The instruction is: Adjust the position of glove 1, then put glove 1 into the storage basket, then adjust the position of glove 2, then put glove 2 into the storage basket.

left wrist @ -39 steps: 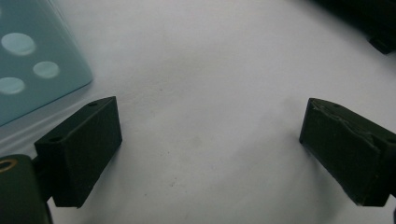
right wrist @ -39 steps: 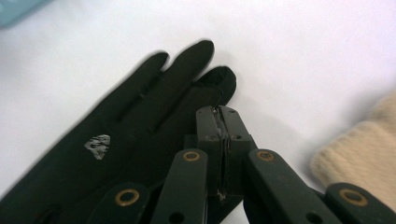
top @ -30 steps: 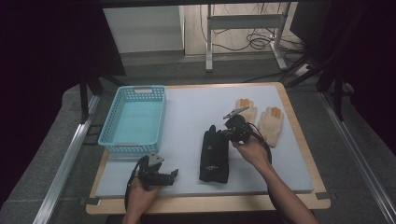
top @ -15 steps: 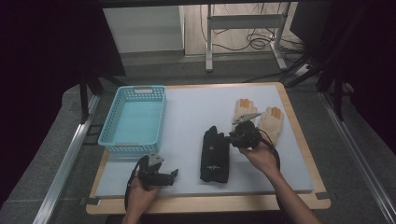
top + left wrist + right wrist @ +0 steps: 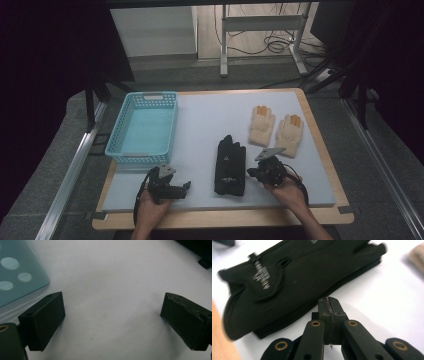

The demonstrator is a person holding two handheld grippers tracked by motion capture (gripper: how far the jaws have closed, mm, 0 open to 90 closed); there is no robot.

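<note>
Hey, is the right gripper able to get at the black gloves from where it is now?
Probably yes: the right gripper sits just beside the black gloves with bare mat between, but its jaws are shut and must open first.

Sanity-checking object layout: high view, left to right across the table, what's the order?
Blue basket → left gripper → black gloves → right gripper → cream gloves.

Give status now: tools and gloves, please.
Left tool open, holding nothing. Right tool shut, empty, beside flat black fabric gloves. Cream knitted gloves beyond. Nothing between.
</note>
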